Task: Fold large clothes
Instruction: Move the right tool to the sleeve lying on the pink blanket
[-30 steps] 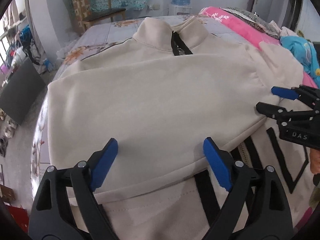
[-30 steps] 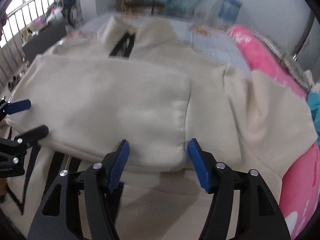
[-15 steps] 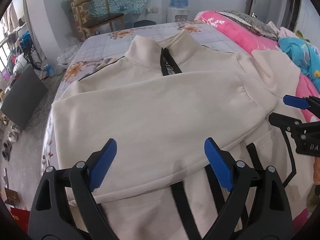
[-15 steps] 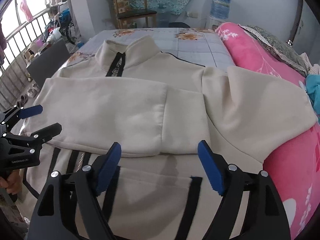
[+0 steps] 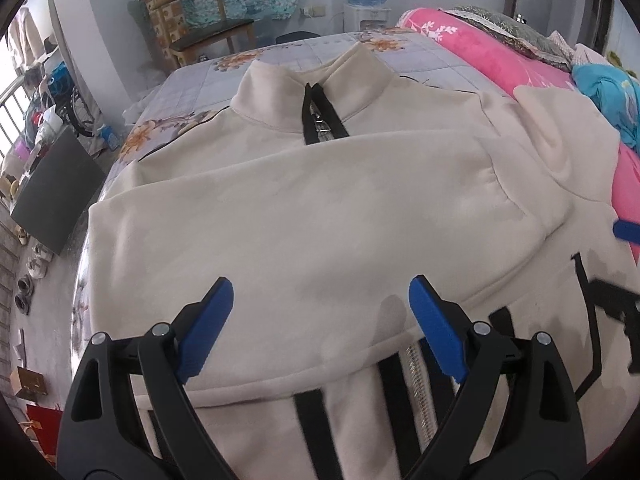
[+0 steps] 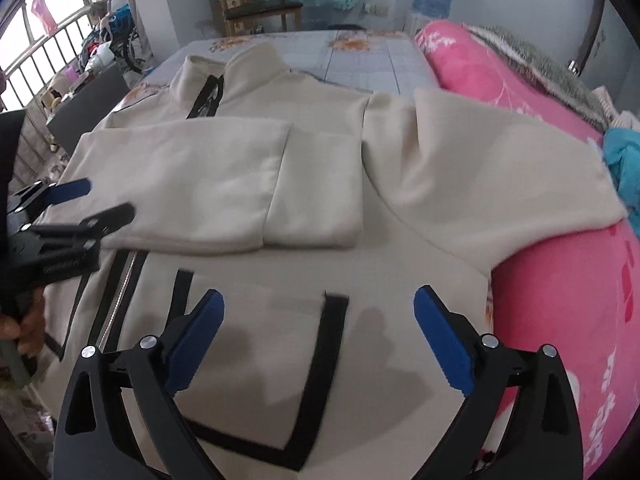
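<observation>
Nearest the left wrist camera, the left gripper hung above the jacket with its jaws spread wide and nothing between them. Nearest the right wrist camera, the right gripper hung above the jacket's lower front, its jaws opening wide, with nothing between them either. A hand at the left edge of that view held the left gripper's handle.

The cream jacket lay flat, front up, on the bed, with black stripes and a zip on its lower part. One sleeve lay folded across the chest, its cuff ending near the middle. The other sleeve spread out to the side, resting partly on a pink blanket.

Further off, the jacket's standing collar lay toward the far end of the flowered bed. Beyond the bed stood a wooden chair and a water dispenser against the wall.
</observation>
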A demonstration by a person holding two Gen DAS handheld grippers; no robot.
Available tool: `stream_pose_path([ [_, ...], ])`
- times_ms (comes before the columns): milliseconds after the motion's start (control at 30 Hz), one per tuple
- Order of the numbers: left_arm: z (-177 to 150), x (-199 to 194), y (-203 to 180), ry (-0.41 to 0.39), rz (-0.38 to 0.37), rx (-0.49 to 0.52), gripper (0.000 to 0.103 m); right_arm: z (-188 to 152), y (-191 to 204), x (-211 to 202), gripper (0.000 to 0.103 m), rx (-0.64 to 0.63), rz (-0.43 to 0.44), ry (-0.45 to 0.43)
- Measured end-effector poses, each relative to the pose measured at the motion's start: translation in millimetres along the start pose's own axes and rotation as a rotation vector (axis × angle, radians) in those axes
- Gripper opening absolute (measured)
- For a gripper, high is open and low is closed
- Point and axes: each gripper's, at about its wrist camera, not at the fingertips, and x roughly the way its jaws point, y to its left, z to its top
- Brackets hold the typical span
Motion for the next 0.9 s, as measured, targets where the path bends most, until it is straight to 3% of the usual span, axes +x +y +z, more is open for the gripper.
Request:
stream_pose_path([
  [200, 3.4, 10.3, -11.6, -0.005, -0.005, 0.015, 0.086, 6.3, -43.5, -31.4, 0.093, 0.094, 0.081, -0.079],
  [400, 2.5, 17.1, -22.5, -0.01, 0.03, 0.047, 0.086, 24.0, -145.1, -62.9, 0.093, 0.263, -0.002, -0.174],
  [533, 0.9, 19.4, -24.8, -0.01, 0.035, 0.044, 0.088, 29.4, -223.0, -61.9, 0.093, 0.415, -0.041, -0.181],
  [733, 0.6, 23.3, -23.2, -0.014, 0.026, 0.014, 0.092, 32.9, -322.5, -42.1, 0.081, 0.649, -0.069, -0.18],
  [900, -1.6, 26.2, -18.2, -0.014, 0.014, -0.032, 0.095, 29.6, -386.1, -23.5, 0.069, 0.85, -0.036, -0.198],
])
